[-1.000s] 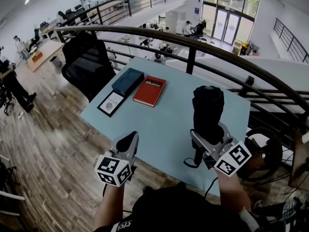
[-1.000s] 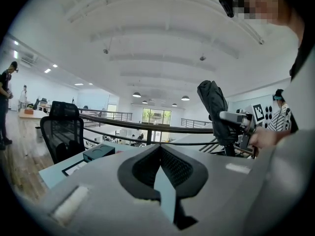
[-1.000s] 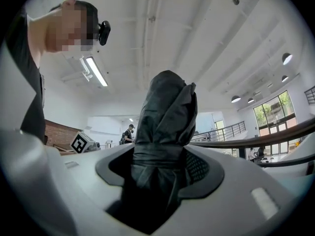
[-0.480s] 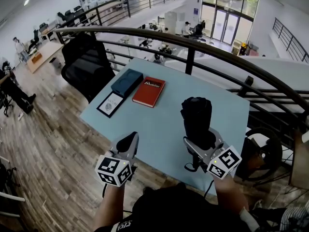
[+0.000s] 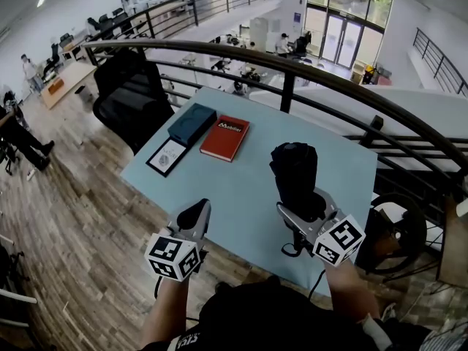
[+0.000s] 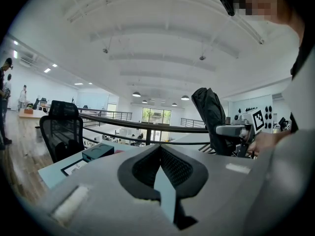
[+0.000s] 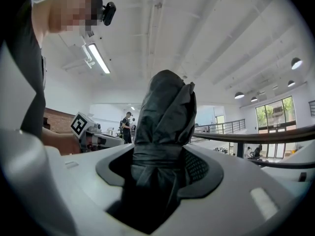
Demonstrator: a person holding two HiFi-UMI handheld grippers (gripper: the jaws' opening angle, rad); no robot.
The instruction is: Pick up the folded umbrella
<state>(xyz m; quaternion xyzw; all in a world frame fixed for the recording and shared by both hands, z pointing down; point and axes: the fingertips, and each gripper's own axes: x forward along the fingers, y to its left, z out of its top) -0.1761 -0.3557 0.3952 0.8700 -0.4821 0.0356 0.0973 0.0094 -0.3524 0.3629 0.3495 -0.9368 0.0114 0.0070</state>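
The folded black umbrella (image 5: pixel 294 175) stands upright over the near right part of the light-blue table (image 5: pixel 241 189), with my right gripper (image 5: pixel 306 212) shut on its lower part. In the right gripper view the umbrella (image 7: pixel 166 117) fills the space between the jaws of that gripper (image 7: pixel 160 167), both pads pressing its fabric. Its wrist strap (image 5: pixel 290 251) hangs below, by the table's near edge. My left gripper (image 5: pixel 194 216) rests shut and empty at the near edge, to the left of the umbrella. The left gripper view shows the jaws of the left gripper (image 6: pixel 158 149) meeting, with the umbrella (image 6: pixel 211 118) to their right.
A red book (image 5: pixel 227 137), a dark teal box (image 5: pixel 193 123) and a framed card (image 5: pixel 168 156) lie at the table's far left. A black office chair (image 5: pixel 131 97) stands left of the table. A curved dark railing (image 5: pixel 292 66) runs behind it.
The right gripper has carried the umbrella down and a little to the left in the head view. The left gripper has stayed where it was.
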